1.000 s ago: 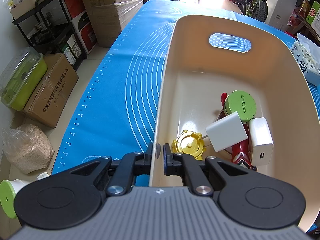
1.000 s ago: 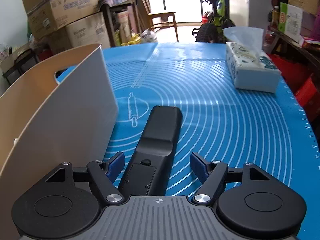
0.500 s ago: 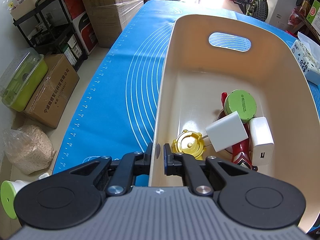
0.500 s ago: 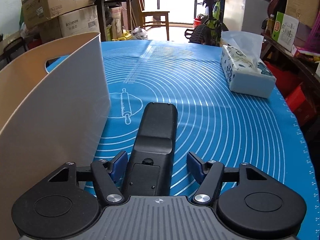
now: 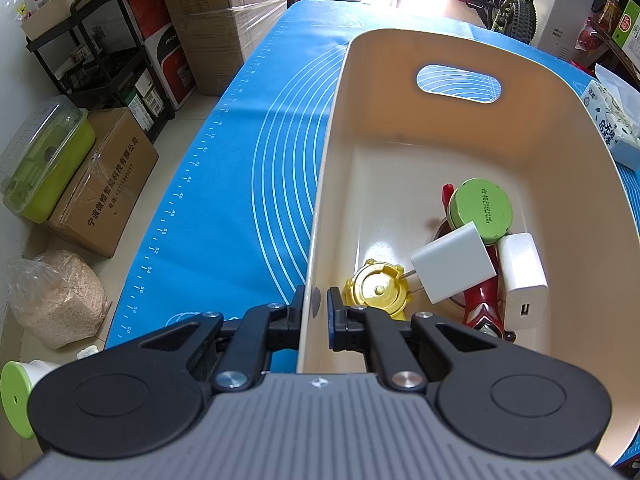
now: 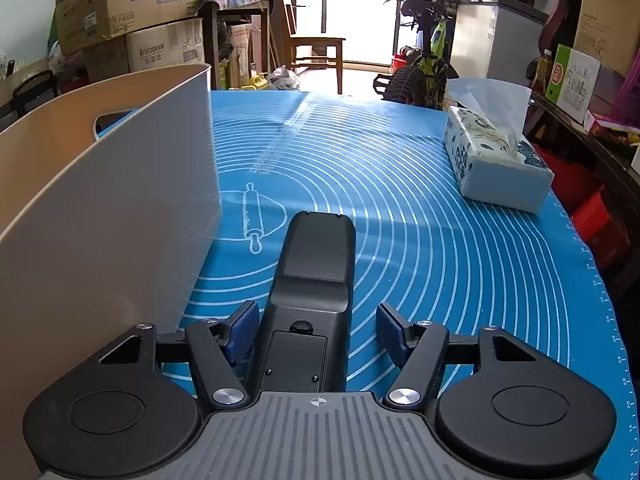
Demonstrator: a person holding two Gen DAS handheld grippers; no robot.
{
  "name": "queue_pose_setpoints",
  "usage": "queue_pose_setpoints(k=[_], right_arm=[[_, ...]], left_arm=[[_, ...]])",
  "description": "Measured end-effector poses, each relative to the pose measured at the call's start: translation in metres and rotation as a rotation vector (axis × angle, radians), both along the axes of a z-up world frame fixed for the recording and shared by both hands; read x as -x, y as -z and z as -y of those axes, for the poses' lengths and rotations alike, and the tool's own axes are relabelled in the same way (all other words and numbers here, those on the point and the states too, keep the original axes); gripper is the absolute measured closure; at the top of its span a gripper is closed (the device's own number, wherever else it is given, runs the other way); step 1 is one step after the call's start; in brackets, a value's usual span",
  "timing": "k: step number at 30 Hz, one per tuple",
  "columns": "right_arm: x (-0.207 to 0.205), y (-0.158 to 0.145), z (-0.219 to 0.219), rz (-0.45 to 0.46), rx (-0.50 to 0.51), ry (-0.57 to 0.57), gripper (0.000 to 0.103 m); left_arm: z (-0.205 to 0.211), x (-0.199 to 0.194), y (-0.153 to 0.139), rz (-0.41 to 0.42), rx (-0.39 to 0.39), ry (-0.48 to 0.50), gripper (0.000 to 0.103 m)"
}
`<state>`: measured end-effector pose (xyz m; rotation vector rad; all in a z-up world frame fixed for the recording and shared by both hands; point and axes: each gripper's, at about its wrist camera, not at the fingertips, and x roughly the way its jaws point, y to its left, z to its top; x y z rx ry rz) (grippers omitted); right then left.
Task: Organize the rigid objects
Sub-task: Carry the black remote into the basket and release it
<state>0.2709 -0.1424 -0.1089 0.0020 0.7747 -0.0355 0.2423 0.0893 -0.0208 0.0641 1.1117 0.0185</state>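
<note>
My left gripper (image 5: pixel 316 307) is shut on the near left wall of the cream bin (image 5: pixel 400 92), one finger outside and one inside. In the bin lie a yellow lid (image 5: pixel 378 290), two white chargers (image 5: pixel 454 266), a green round tin (image 5: pixel 480 208) and a red object (image 5: pixel 478 304). My right gripper (image 6: pixel 316 330) is open, its blue pads either side of a black remote (image 6: pixel 316 264) that lies back-side up on the blue mat. The bin's outer wall (image 6: pixel 104 208) stands just left of it.
A tissue box (image 6: pixel 496 164) sits at the mat's right edge. The blue mat (image 6: pixel 420 216) covers the table. Cardboard boxes (image 5: pixel 104 184), a shelf rack and a green container stand on the floor left of the table.
My right gripper has lowered and slid forward around the remote, its fingers closer to the remote's sides. The left gripper and bin have not moved.
</note>
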Motion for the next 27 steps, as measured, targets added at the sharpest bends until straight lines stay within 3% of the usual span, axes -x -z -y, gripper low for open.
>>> queue_pose_setpoints(k=[2,15,27], right_arm=[[0.002,0.0,-0.006,0.007,0.013,-0.021,0.048],[0.014,-0.021,0.005,0.072,-0.034,0.043,0.049],[0.03,-0.102,0.0,0.197,-0.059,-0.025,0.049]], left_arm=[[0.0,0.0,0.0,0.0,0.0,0.0,0.093],[0.0,0.0,0.001,-0.001,0.006,-0.001,0.093],[0.001,0.0,0.001,-0.002,0.002,-0.003,0.093]])
